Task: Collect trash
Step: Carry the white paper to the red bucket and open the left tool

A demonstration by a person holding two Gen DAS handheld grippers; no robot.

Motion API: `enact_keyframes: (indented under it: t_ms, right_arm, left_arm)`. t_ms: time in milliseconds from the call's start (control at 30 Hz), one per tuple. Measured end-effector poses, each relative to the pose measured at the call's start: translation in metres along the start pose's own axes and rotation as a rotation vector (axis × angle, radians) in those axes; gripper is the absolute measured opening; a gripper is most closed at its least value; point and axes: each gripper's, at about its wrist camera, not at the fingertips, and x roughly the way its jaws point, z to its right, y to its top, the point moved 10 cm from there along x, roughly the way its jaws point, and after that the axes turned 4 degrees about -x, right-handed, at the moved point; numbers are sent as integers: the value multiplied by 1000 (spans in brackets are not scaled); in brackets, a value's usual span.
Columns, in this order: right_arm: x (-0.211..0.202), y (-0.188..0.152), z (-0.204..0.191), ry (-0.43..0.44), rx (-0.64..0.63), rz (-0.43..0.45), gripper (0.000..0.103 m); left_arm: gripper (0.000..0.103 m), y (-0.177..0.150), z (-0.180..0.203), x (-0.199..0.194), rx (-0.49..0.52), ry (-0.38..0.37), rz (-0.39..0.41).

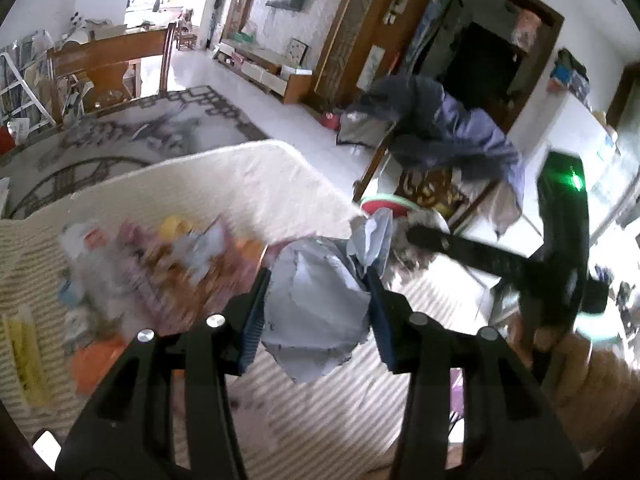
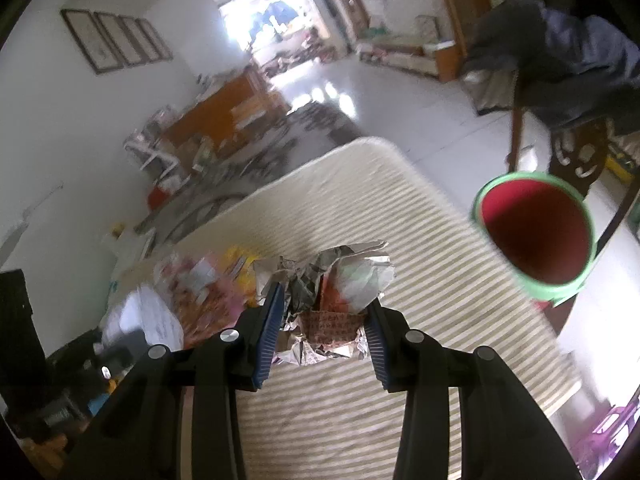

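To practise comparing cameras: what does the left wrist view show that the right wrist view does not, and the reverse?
Left wrist only: the left gripper, jaws shut on a crumpled grey paper, and the right gripper seen from the side.
Right wrist only: jaws shut on a crumpled foil wrapper, and four framed pictures.
Both: striped mat, red bin with green rim, litter pile.

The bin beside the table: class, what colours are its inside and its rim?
The bin is red inside with a green rim, clearest in the right wrist view.
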Motion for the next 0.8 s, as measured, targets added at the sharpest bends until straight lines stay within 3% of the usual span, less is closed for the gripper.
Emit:
enact_keyframes:
  t_ms: [267,500,567,667,800]
  right_arm:
    - [-5,33,103,-93,63,13,39]
    - [19,51,201,-154,118,-51,39]
    - [26,57,220,-164,121,-65,48]
    - [26,66,243,-185,130,-43,74]
    - [13,79,267,-193,141,5,81]
  left_arm:
    - [45,40,62,59,1,-14,-11]
    - [45,59,105,117,-9,-10,-29]
    - [45,64,115,132,-14,-3,-35]
    - [46,68,126,152,-23,10,-50]
    - [46,72,145,180,-23,7,-81]
